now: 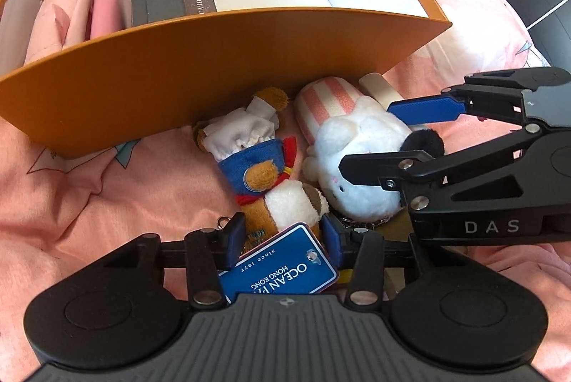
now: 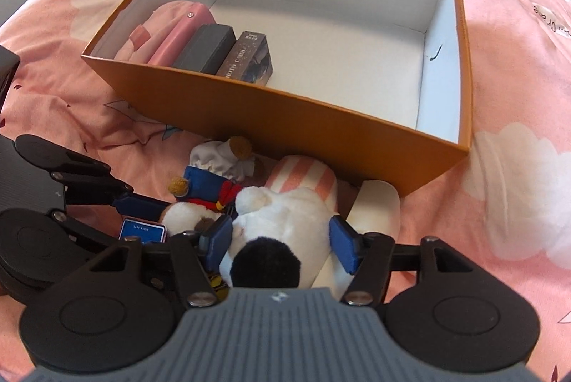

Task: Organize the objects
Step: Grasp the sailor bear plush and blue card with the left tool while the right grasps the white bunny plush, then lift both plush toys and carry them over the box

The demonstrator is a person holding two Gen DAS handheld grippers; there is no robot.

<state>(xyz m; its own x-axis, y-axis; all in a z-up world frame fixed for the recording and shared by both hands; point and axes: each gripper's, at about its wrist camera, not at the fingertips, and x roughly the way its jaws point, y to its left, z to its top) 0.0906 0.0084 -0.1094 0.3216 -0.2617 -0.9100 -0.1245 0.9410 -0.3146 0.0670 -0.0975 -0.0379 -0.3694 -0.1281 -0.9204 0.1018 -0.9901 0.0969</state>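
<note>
Left gripper [image 1: 283,239]: jaws partly apart, straddling the brown plush bear [image 1: 271,182] at its lower end, with the blue tag [image 1: 282,269] reading "OCEAN P… HONG KONG" lying between them. Whether the pads press on the toy cannot be told; no firm grip is evident.

Right gripper [image 2: 280,239]: jaws wide apart, one blue pad on either side of the white plush toy [image 2: 285,221]; the left pad lies against the plush, the right pad stands just clear. No clamping is seen. The toy has a black ear and a pink-and-white striped part.

Both toys lie side by side on the pink bedspread [image 2: 499,96], just outside the near wall of the orange box [image 2: 285,110], the bear to the left of the white toy. A cream cylindrical item [image 2: 378,203] lies beside the white toy, close to the box's near right corner.

Inside the box, along its left wall: a pink fabric item [image 2: 142,43], a pink case [image 2: 178,35], a dark grey box [image 2: 207,50] and a brown card box [image 2: 246,60] marked "PHOTO CARD", set side by side. The rest of the white floor is bare.
</note>
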